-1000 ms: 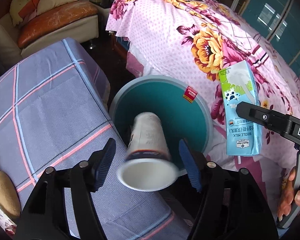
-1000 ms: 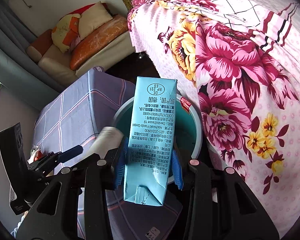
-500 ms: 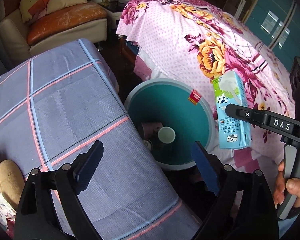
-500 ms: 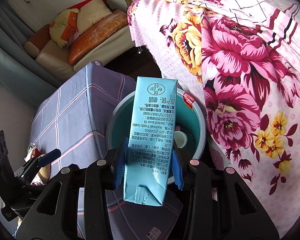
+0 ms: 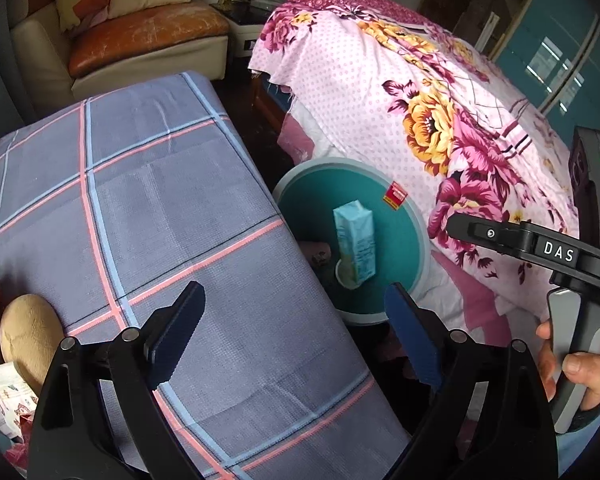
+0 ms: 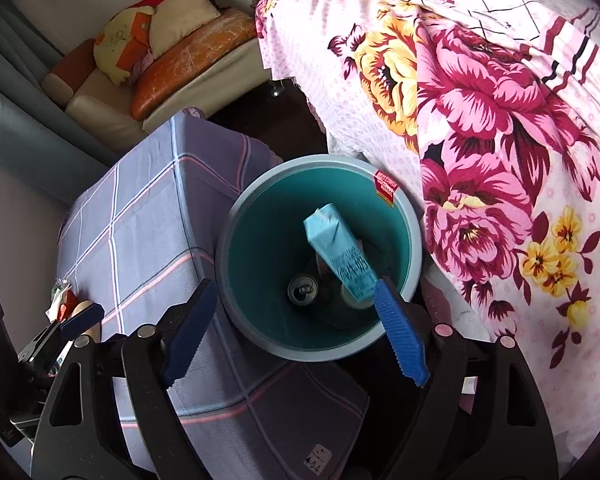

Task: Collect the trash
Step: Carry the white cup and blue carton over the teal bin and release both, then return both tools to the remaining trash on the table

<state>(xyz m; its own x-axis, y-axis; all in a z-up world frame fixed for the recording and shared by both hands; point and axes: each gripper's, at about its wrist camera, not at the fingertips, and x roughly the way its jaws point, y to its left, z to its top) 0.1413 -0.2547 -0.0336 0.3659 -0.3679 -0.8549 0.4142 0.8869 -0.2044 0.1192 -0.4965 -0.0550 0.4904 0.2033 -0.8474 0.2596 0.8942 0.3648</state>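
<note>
My right gripper [image 6: 296,326] is opening, nothing btwn the pads; the milk carton [image 6: 340,256] leans tilted inside the teal bin [image 6: 320,354], beside a can [image 6: 302,289], prob. touching a cup. Left gripper [image 5: 296,336] spread wide, empty, over the table's edge.

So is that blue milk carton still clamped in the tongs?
No, the milk carton sits loose inside the teal bin, clear of the opening right tongs.

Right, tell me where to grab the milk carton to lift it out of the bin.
Grip the milk carton by its raised end, across the flat faces, coming straight down: it leans in the bin, that end uppermost, walls blocking every side.
</note>
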